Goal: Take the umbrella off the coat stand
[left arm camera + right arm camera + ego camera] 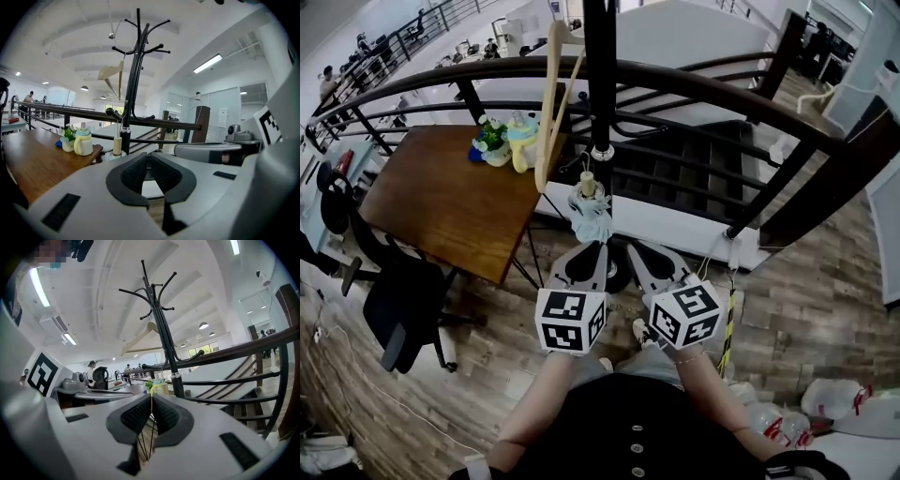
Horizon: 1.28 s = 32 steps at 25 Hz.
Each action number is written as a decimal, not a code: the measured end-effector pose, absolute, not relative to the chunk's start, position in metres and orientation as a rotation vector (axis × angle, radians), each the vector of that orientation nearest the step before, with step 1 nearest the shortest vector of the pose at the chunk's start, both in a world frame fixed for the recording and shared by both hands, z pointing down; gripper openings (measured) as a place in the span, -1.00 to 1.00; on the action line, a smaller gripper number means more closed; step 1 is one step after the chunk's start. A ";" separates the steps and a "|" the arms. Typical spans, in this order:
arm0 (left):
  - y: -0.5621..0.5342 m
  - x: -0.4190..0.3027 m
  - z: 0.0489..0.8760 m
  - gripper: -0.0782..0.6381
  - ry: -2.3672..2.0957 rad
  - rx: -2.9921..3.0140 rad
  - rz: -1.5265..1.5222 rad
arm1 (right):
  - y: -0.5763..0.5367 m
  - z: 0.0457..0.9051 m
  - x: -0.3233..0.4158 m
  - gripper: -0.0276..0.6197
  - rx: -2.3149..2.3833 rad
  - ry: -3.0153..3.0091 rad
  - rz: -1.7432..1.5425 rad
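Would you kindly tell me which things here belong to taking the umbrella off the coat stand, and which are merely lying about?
Job: umbrella, coat stand, left gripper, right gripper.
Lying about: hanger, plant, bottle, table, chair, bags.

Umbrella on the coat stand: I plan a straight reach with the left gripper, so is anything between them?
Nothing visible. The umbrella hangs low on the coat stand, straight ahead of the shut left gripper, with open space between them. The table is off to the left.

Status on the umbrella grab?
Both shut, empty: left gripper, right gripper. The umbrella hangs on the stand, untouched. A hanger hangs higher up.
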<state>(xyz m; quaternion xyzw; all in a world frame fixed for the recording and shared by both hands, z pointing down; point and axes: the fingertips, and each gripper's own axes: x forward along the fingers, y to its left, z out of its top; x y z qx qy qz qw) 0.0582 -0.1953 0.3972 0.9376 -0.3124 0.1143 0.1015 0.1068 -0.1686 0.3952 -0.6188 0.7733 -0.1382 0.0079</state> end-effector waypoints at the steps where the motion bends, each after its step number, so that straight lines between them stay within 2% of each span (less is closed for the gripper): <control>1: -0.201 0.062 0.397 -0.73 -0.945 2.762 0.336 | -0.176 0.395 0.111 -0.82 -1.917 2.435 -0.432; 15: -0.287 0.096 0.408 -0.71 -1.310 2.593 0.341 | -0.262 0.400 0.157 -0.82 -1.660 2.688 -0.426; 17: -0.295 0.100 0.411 -0.45 -1.341 2.572 0.348 | -0.272 0.401 0.160 -0.82 -1.628 2.710 -0.432; 23: -0.321 0.106 0.426 -0.15 -1.441 2.498 0.404 | -0.294 0.408 0.167 -0.82 -1.540 2.765 -0.464; 32: -0.361 0.102 0.444 -0.13 -1.533 2.427 0.469 | -0.299 0.439 0.170 -0.82 -1.448 2.829 -0.589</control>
